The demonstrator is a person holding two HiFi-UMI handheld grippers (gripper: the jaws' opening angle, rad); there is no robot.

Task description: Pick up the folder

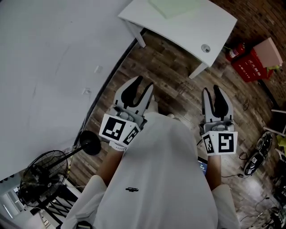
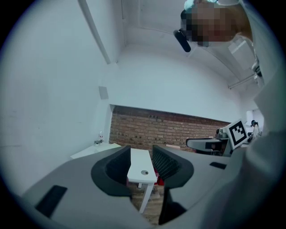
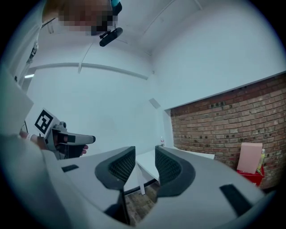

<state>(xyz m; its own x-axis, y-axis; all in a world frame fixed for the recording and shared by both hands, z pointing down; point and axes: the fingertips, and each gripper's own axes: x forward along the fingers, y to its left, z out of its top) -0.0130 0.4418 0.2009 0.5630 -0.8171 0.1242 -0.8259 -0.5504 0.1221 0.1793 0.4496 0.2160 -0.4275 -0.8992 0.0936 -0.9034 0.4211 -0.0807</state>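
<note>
Reaching forward comes first: left gripper and right gripper, jaws apart and empty, sit well short of the pale-green flat folder on the white rectangular table.

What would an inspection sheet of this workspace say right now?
Surface: white table, with a small round fitting near its corner.
Job's things: pale green sheet, probably the folder, lies flat on the table, untouched.
Clutter: red boxes and pink board on the floor; fan.
Grippers: left tool and right tool in the air short of the table, jaws apart, nothing between them.
Cables: thin cables on the floor at right.
Surroundings: wooden floor, white wall, brick wall.
</note>
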